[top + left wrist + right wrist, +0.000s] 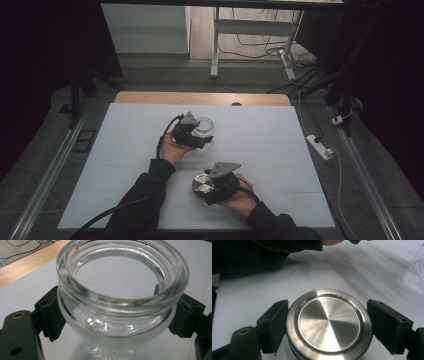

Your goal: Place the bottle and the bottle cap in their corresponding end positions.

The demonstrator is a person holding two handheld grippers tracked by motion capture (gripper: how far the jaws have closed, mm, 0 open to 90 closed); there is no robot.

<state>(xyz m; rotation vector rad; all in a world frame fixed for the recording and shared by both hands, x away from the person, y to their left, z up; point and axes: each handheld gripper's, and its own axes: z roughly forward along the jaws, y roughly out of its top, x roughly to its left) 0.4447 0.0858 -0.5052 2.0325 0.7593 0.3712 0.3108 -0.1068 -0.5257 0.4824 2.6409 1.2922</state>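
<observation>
We hold the glass jar [120, 302] clamped in our left tongs [200, 134], mouth open, low over the white tabletop [125, 150]. Our right tongs [207, 186] grip the steel lid [329, 323] flat, nearer us than the jar, well apart from it.

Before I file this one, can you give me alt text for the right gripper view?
A round brushed-metal lid sits clamped between the right tongs, whose two black jaws press on its rim from either side above a white table. The edge of a clear glass jar shows at the far right.
</observation>
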